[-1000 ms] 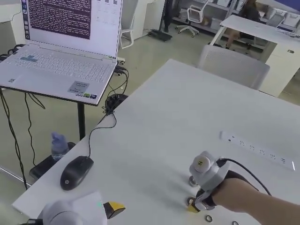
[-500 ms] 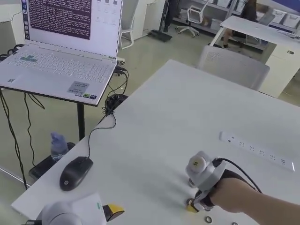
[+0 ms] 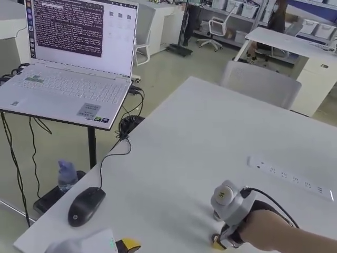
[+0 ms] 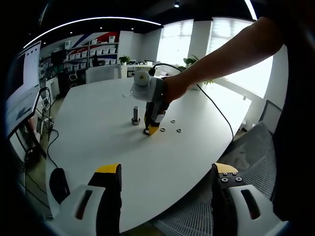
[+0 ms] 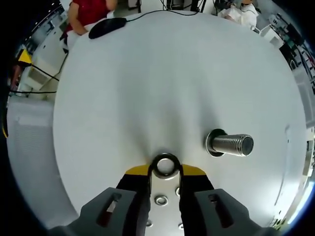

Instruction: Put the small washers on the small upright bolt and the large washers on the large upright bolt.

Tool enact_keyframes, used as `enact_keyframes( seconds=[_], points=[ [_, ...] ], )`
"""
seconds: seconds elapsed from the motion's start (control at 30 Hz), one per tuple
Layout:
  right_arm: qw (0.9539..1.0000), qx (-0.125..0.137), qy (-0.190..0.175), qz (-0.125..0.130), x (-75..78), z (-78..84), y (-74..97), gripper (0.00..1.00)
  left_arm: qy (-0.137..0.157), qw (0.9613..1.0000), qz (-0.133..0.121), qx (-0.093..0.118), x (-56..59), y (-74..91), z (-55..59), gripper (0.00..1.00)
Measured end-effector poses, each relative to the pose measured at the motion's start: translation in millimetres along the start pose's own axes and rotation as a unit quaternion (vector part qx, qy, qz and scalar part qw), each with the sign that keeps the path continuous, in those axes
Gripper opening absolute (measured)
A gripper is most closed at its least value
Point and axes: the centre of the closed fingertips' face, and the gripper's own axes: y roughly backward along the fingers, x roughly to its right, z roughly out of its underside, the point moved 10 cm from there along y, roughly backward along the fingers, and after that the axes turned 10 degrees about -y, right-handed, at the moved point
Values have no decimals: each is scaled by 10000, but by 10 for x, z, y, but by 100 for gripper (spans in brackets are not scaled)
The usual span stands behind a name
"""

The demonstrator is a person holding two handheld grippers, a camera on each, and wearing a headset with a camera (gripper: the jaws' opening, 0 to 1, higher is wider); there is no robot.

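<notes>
Table (image 3: pixel 210 137): mouse (image 3: pixel 86 205), power strip (image 3: pixel 289 175); bolt (image 5: pixel 230 144) beside right tool's (image 5: pixel 166 170) washer (image 5: pixel 166 156).

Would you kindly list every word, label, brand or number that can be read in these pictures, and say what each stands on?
No text can be read outright.
On the laptop screen: rows of pale text, too small to read.
On the laptop stickers: print too blurred to read.
On the mouse: a small round logo, too small to read.

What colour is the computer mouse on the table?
The mouse is black; head view shows it best.
</notes>
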Motion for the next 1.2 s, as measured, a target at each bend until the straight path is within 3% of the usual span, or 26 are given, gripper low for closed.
enact_keyframes(
  seconds=[0.27,0.53,1.03,1.2],
  points=[
    [9999,-51,-137,-48,-20,5,11,21,-141,9999,-2,-79,-15,50,-42,74],
    [9997,-98,-232,-36,9,56,158,21,-98,9999,-49,-31,-35,63,-58,75],
    [9987,-11,-506,72,203,148,506,21,-113,9999,-7,-65,-28,-28,-64,90],
    [9984,38,-565,81,216,160,595,21,6,10000,7,-89,-17,-72,-47,96]
  ],
)
